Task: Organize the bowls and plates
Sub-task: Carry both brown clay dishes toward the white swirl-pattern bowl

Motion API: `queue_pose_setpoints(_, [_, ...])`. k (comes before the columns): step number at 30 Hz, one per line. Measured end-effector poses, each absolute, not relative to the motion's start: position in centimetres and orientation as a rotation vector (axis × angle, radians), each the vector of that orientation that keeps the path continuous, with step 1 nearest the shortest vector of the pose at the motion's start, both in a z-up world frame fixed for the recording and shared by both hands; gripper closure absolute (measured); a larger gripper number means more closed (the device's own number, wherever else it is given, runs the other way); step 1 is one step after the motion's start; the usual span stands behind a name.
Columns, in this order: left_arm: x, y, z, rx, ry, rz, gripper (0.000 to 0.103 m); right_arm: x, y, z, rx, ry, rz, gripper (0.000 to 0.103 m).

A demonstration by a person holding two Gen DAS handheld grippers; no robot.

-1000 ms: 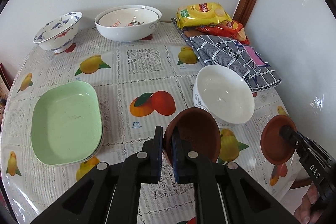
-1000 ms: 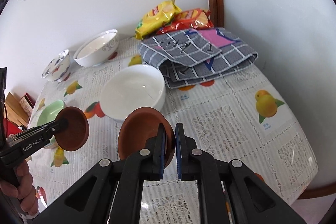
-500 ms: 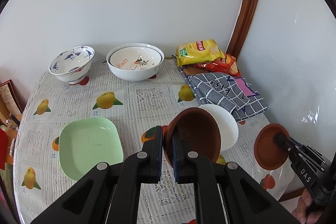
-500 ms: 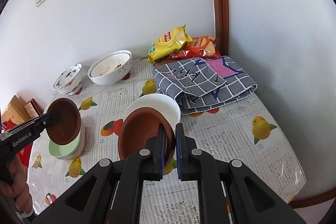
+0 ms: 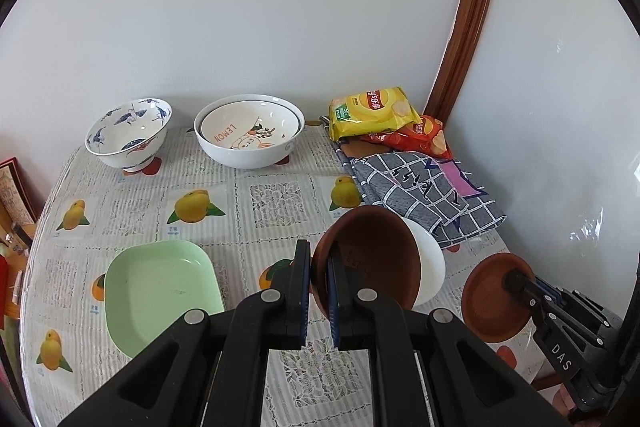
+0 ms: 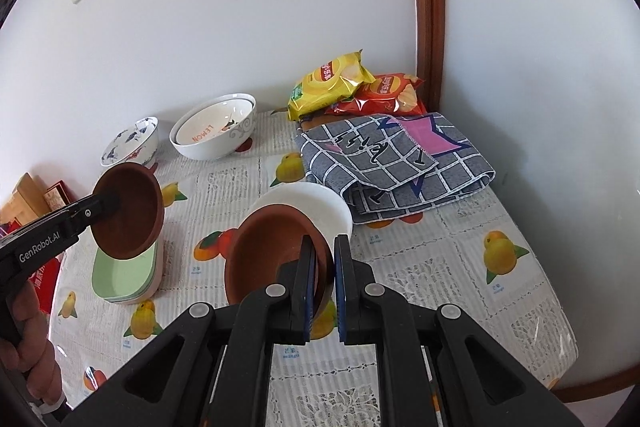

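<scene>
Your left gripper (image 5: 318, 291) has its jaws clamped on the rim of a round reddish-brown shallow bowl (image 5: 372, 259), held tilted on edge above the table (image 5: 276, 203), which wears a white lace-print cloth with fruit pictures. Your right gripper (image 6: 322, 287) has its jaws pinched on the rim of a second brown shallow bowl (image 6: 276, 251) of the same kind, also tilted and clear of the table.

Just beyond both sets of jaws, partly hidden behind the held bowls, a plain white round bowl (image 6: 316, 203) stands on the table. To the left of your left jaws lies a stack of pale green rectangular plates (image 5: 160, 287); seen from the right wrist, the left-hand bowl hangs above that stack. Far ahead of the jaws, by the wall, a large white bowl (image 5: 250, 131) holds a smaller one lettered LEMON, and left of it stands a blue-and-white footed porcelain bowl (image 5: 128, 133). Ahead and to the right of the jaws lies a folded grey checked cloth (image 6: 396, 163), with a yellow crisp packet (image 6: 328, 83) and a red one (image 6: 392, 93) behind it.
</scene>
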State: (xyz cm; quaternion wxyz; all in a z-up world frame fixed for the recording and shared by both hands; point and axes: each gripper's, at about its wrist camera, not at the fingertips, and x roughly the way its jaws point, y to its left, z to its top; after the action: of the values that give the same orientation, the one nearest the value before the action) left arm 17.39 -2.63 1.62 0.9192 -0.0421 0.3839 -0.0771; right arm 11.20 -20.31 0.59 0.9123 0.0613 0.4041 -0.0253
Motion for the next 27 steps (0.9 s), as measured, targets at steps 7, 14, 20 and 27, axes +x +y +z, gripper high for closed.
queue_pose_setpoints(7, [18.8, -2.7, 0.9, -0.092, 0.801, -0.15, 0.095, 12.7, -20.7, -0.7, 0.137, 0.852, -0.065, 0.094])
queue_pose_setpoints(14, [20.7, -2.5, -0.6, -0.101, 0.833, -0.142, 0.095, 14.7, -20.8, -2.0, 0.126, 0.875, -0.069, 0.094])
queue_pose_setpoints(20, [22.4, -1.8, -2.3, -0.112, 0.871, -0.116, 0.095, 16.9, -20.3, -3.9, 0.115, 0.906, -0.074, 0.094])
queue_pose_setpoints(27, [23.8, -1.5, -3.9, -0.111, 0.899, -0.096, 0.095, 19.1, -19.5, -6.6, 0.093, 0.947, -0.062, 0.094])
